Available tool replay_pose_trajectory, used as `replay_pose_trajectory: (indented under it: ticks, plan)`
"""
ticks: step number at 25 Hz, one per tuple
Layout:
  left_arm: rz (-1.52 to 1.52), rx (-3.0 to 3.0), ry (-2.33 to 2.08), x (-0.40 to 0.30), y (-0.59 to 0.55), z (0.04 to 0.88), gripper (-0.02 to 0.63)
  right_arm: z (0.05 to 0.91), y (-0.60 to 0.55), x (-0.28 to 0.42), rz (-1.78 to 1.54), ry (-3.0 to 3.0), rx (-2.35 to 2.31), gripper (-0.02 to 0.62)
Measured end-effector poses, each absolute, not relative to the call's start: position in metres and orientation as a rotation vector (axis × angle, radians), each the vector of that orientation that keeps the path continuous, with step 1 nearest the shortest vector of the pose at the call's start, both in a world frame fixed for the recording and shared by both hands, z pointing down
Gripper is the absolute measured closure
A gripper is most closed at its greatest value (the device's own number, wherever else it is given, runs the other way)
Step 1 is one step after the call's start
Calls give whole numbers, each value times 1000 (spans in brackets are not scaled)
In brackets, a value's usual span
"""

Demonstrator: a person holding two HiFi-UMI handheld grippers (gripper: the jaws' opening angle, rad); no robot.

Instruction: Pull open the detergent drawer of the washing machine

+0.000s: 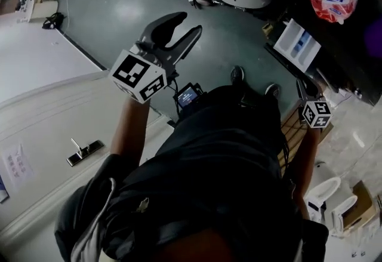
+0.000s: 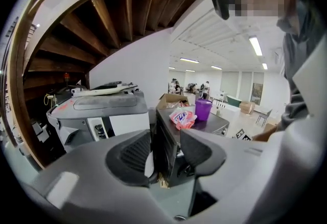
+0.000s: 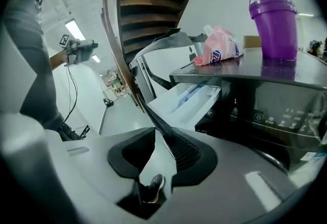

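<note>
The white detergent drawer (image 3: 186, 101) stands pulled out of the dark washing machine (image 3: 265, 110) at the far right, its long axis running from the machine's front toward the near left. The right tongs (image 3: 156, 125), near it, tilt downward, closed and empty. The left tongs (image 2: 164, 149), well apart to the left, gape empty.

Washer top (image 3: 240, 71), pink bag (image 3: 219, 47), purple bucket (image 3: 273, 24)

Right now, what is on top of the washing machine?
A pink detergent bag and a purple bucket sit on top of the washing machine. The bucket's contents are hidden, and so is the surface behind it.
</note>
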State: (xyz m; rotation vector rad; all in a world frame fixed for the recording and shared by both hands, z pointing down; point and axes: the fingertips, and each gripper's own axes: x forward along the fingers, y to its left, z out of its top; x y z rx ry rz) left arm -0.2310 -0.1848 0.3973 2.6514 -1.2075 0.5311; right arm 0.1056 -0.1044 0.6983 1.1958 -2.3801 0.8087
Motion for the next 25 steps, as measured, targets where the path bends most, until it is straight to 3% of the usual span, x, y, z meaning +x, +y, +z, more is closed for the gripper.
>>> replay_pose_trajectory:
  ticks: [5, 10, 16, 25]
  plan:
    - [450, 2660, -1277, -241, -184, 387, 394, 701, -100, 112, 758, -2248, 1168, 500]
    - [368, 2666, -1302, -249, -187, 379, 394, 650, -103, 130, 618, -2209, 1204, 500]
    - [285, 2677, -1324, -255, -187, 367, 394, 505, -134, 134, 379, -2311, 1359, 500]
    - [250, 2815, -1285, -230, -187, 333, 394, 301, -141, 84, 139, -2560, 1537, 500]
